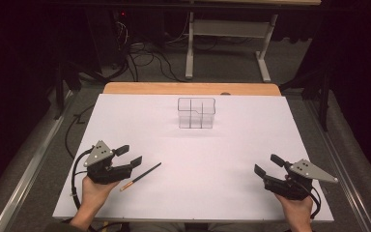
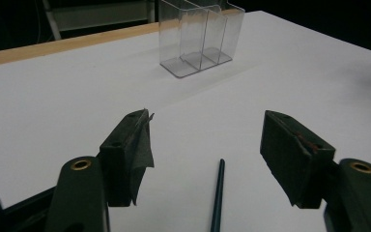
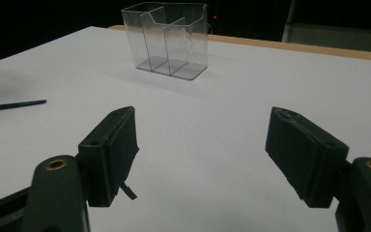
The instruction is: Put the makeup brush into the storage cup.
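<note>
Resting low at the table's near corners, left gripper [image 1: 128, 155] and right gripper [image 1: 266, 165] hold jaws apart, the pencil [image 1: 140, 176] just beside the left.

Black pencil [image 1: 141, 176], clear organiser [image 1: 196, 113], white table [image 1: 232, 159].

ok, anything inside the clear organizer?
Nothing visible: the organizer shows bare dividers through its clear walls in both gripper views. The pencil lies on the table near the left gripper.

Clear glossy plastic organizer [image 1: 196, 113], matt white tabletop [image 1: 222, 159]
</note>
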A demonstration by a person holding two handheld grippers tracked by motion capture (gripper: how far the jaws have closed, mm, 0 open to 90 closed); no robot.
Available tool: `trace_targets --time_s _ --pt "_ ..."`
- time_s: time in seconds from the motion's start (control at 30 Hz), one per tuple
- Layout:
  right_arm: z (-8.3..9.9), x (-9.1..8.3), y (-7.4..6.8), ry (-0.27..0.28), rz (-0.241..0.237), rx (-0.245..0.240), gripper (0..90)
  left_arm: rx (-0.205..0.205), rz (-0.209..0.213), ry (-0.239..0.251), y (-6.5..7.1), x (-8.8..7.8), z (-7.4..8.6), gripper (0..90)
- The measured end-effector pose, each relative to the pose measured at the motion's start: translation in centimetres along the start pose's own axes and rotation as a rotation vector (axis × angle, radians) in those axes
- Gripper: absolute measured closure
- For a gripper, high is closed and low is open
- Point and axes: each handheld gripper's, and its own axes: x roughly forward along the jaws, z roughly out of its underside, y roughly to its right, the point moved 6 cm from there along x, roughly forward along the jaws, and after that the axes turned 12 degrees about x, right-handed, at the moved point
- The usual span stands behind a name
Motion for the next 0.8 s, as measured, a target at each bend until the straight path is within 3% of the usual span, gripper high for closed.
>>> trace_targets --time_s 0.8 --pt "0.03 0.0 -0.08 -0.006 -0.004 -0.012 29.0 -0.002 0.001 0.004 0.1 -0.2 -0.03 35.2"
